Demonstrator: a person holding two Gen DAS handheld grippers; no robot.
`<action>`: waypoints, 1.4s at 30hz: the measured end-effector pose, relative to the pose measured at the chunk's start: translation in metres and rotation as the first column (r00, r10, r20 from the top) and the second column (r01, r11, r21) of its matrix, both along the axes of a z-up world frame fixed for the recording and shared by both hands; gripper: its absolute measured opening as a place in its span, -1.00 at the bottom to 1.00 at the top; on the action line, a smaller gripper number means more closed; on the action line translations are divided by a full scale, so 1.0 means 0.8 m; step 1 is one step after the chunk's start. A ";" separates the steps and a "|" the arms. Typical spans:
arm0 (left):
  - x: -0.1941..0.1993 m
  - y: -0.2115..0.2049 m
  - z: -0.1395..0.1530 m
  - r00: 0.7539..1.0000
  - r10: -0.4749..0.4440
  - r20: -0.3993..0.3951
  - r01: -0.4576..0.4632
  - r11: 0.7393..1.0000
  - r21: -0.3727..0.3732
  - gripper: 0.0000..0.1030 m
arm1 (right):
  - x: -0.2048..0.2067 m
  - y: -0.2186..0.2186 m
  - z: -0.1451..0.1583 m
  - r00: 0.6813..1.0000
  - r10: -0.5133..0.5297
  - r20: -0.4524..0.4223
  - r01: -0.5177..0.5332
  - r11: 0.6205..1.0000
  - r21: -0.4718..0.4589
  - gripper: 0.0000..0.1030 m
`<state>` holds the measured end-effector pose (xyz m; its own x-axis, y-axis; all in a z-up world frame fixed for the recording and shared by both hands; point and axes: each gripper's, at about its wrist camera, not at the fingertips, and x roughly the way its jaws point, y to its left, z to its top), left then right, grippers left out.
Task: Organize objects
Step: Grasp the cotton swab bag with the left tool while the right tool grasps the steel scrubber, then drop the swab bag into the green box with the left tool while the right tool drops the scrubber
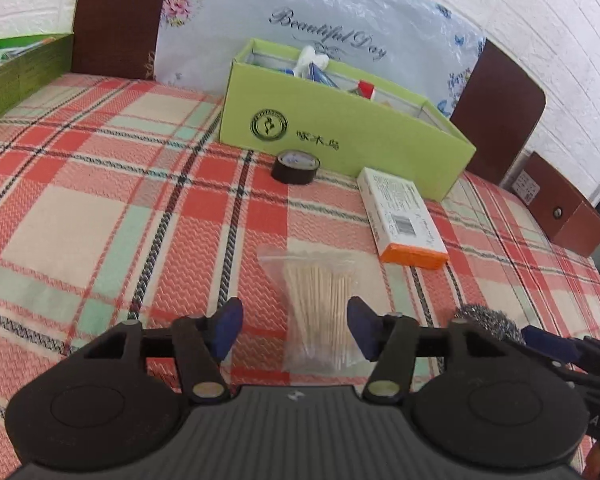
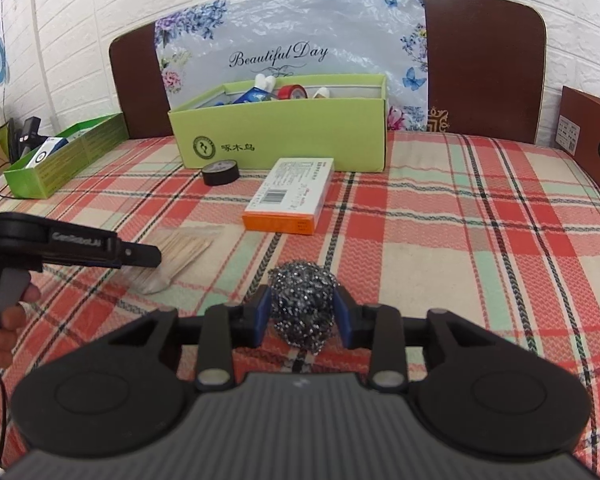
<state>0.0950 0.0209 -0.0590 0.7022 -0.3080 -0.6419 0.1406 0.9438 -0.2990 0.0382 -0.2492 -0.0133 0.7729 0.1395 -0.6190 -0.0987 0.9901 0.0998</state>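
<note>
1. Your left gripper (image 1: pixel 295 330) hangs over the bed (image 1: pixel 100 184) with its blue pads apart; a clear bag of toothpicks (image 1: pixel 320 308) lies between them, and neither pad presses on it.
2. Your right gripper (image 2: pixel 302 316) has the steel wool ball (image 2: pixel 302 306) between its pads. The pads sit right against the ball's sides, but you cannot tell from this view whether they squeeze it or only flank it.
3. The ball rests on the plaid bedcover, just right of the toothpick bag.
4. An orange-ended white carton (image 2: pixel 290 196) lies flat farther out, near the middle of the bed.
5. A black tape roll (image 2: pixel 221 172) lies flat just left of the carton and right in front of the light green box (image 2: pixel 284 140).
6. That box stands open against the headboard (image 2: pixel 484 56) and holds a red tape roll (image 2: pixel 293 91) and some tubes and bottles.
7. A darker green tray (image 2: pixel 60 160) lies at the bed's left edge with a blue and white packet inside.
8. A brown box (image 2: pixel 588 140) sits at the right edge.
9. Your hand (image 2: pixel 4 320) on the left gripper's trigger shows in the right wrist view.
</note>
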 end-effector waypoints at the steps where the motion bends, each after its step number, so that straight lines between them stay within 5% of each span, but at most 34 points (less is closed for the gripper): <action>1: 0.004 -0.001 0.001 1.000 -0.004 -0.006 0.004 1.000 -0.005 0.17 | -0.001 0.000 0.001 1.000 0.000 0.006 0.000 1.000 -0.005 -0.09; 10: 0.008 -0.019 -0.005 0.995 -0.089 -0.035 0.088 0.996 -0.023 0.16 | 0.001 0.001 -0.001 1.000 0.006 -0.012 -0.006 1.000 -0.017 -0.08; 15: 0.010 -0.032 -0.008 0.997 -0.074 -0.029 0.075 0.997 0.026 0.17 | 0.008 0.007 -0.007 0.999 0.009 -0.031 -0.009 1.000 -0.015 -0.08; 16: 0.010 -0.033 -0.009 0.996 -0.081 -0.024 0.081 0.996 0.027 0.11 | 0.010 0.009 -0.009 0.999 0.013 -0.033 -0.013 1.000 -0.019 -0.08; 19: 0.007 -0.032 -0.014 0.995 -0.099 -0.025 0.100 0.995 0.012 -0.52 | 0.013 0.017 -0.015 0.999 0.005 -0.045 -0.008 0.997 -0.075 -0.21; 23: 0.005 -0.022 -0.009 0.995 -0.092 -0.029 0.090 0.995 -0.044 -0.75 | 0.011 0.024 -0.024 0.999 0.016 -0.044 -0.021 0.993 -0.117 -0.37; 33: -0.007 -0.023 0.094 0.975 -0.139 0.176 0.161 0.980 -0.114 -0.77 | 0.017 0.017 0.040 0.995 0.085 0.055 -0.085 0.996 -0.006 -0.42; 42: 0.046 -0.044 0.187 0.935 -0.168 0.311 0.215 0.968 -0.126 -0.77 | 0.076 -0.013 0.122 0.979 0.062 0.192 -0.072 0.996 0.044 -0.42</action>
